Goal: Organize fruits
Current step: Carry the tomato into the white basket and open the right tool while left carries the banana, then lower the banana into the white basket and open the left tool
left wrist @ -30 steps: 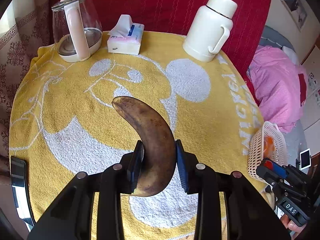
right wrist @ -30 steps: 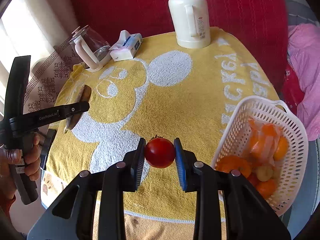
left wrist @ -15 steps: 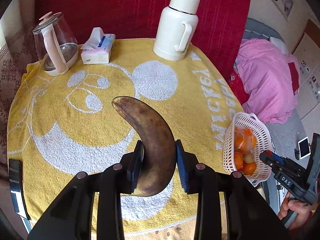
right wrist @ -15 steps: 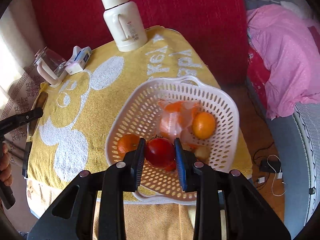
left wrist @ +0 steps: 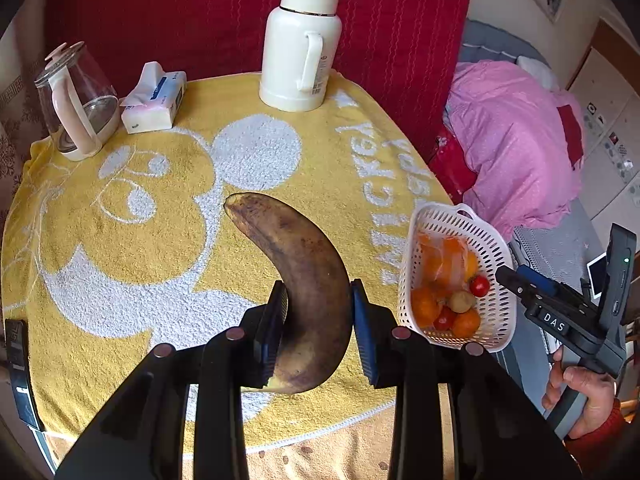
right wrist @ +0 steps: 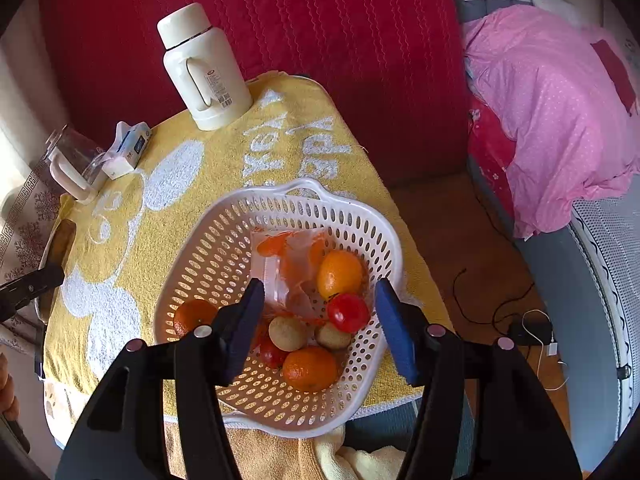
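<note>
Left view: the left gripper point(left wrist: 318, 330) clamps a browned banana point(left wrist: 298, 280) above the yellow towel point(left wrist: 160, 220). Right view: the right gripper point(right wrist: 318, 322) is opening over the white basket point(right wrist: 208, 256); the red tomato point(right wrist: 347, 312) lies inside, below its parted jaws.

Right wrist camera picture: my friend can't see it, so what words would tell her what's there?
The open right claw hangs over a white plastic basket of oranges, with a shiny red tomato lying loose between its opening jaws. The basket sits at the edge of a yellow cartoon towel, near a cream thermos jug.
</note>
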